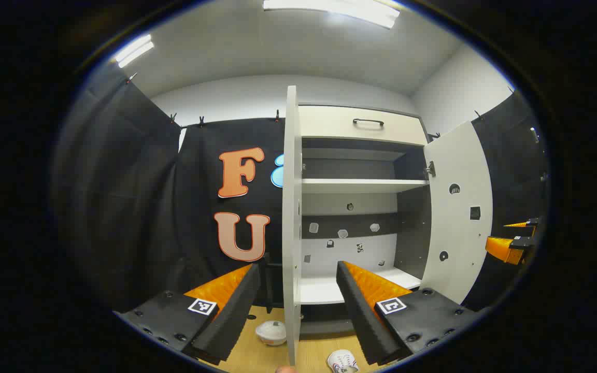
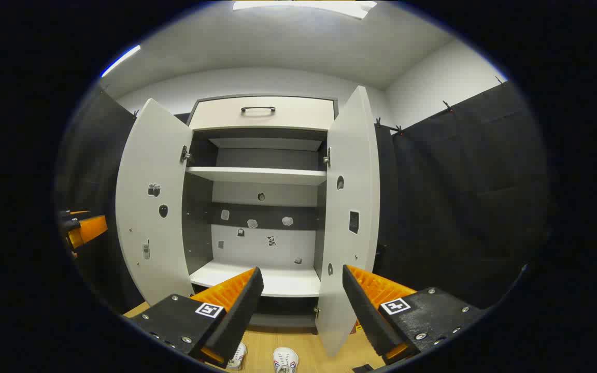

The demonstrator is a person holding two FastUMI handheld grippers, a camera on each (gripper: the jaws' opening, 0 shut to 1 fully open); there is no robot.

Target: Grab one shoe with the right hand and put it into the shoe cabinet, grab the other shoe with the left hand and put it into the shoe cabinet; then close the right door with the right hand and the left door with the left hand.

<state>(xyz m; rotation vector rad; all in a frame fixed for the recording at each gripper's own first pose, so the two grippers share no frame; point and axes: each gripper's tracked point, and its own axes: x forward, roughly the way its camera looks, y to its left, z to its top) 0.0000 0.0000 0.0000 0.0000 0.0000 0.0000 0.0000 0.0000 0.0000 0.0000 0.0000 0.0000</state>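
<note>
Shoes [image 2: 285,359] lie on the wooden floor [image 2: 257,357] just before the shoe cabinet [image 2: 262,207], low in both views, not yet picked up. Both doors, left door [image 2: 153,207] and right door [image 2: 347,217], stand wide so the bottom shelf [image 2: 278,282] is reachable. Left claw [image 1: 296,305] and right claw [image 2: 301,305] hang spread apart, empty, held high facing the cabinet.

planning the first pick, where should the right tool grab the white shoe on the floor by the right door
Grip the white shoe across its opening, pinching the two sides, coming straight down from above. It sits upright on the wooden floor just before the open right door, opening upward. The right tool is open, above it.
</note>
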